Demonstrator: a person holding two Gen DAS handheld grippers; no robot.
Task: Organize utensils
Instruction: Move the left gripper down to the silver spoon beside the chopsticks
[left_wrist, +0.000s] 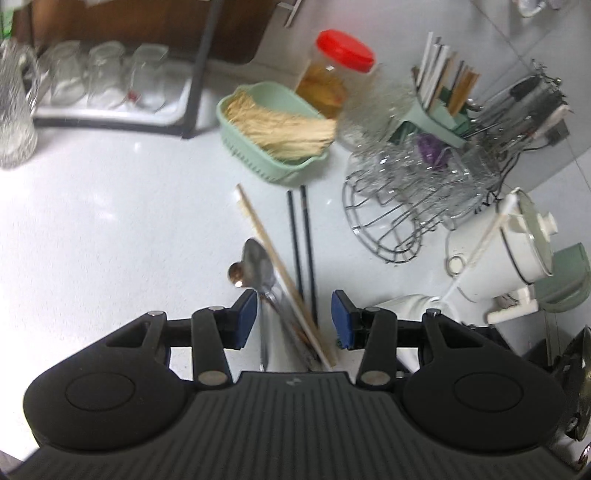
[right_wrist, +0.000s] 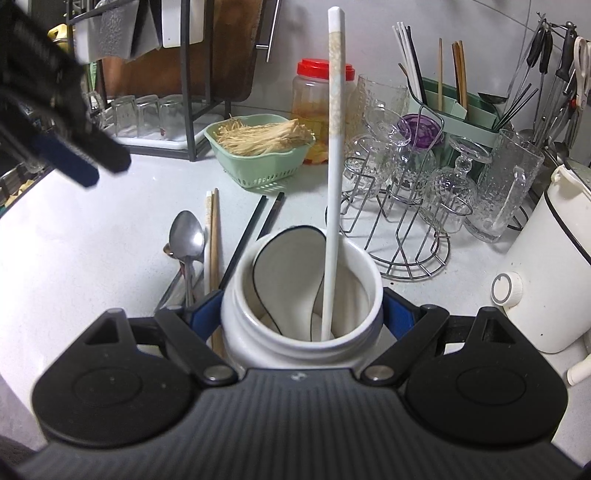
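Observation:
My right gripper (right_wrist: 301, 306) is shut on a white ceramic jar (right_wrist: 236, 288) that holds a white spoon (right_wrist: 284, 266) and a white chopstick (right_wrist: 334, 166) standing upright. On the counter left of the jar lie metal spoons (right_wrist: 186, 236), a wooden and a white chopstick (right_wrist: 213, 236), and two black chopsticks (right_wrist: 255, 225). My left gripper (left_wrist: 294, 319) is open and empty, its jaws hovering over the spoons (left_wrist: 256, 264), the pale chopsticks (left_wrist: 266, 243) and the black chopsticks (left_wrist: 301, 236). It also shows in the right wrist view (right_wrist: 74, 162) at the upper left.
Behind the utensils stand a green basket of enoki mushrooms (right_wrist: 258, 147), a red-lidded jar (right_wrist: 314, 96), a wire rack of glasses (right_wrist: 406, 206), a green utensil holder (right_wrist: 454, 107) and a white kettle (right_wrist: 546, 273). A rack of upturned glasses (left_wrist: 103, 81) is at the back left.

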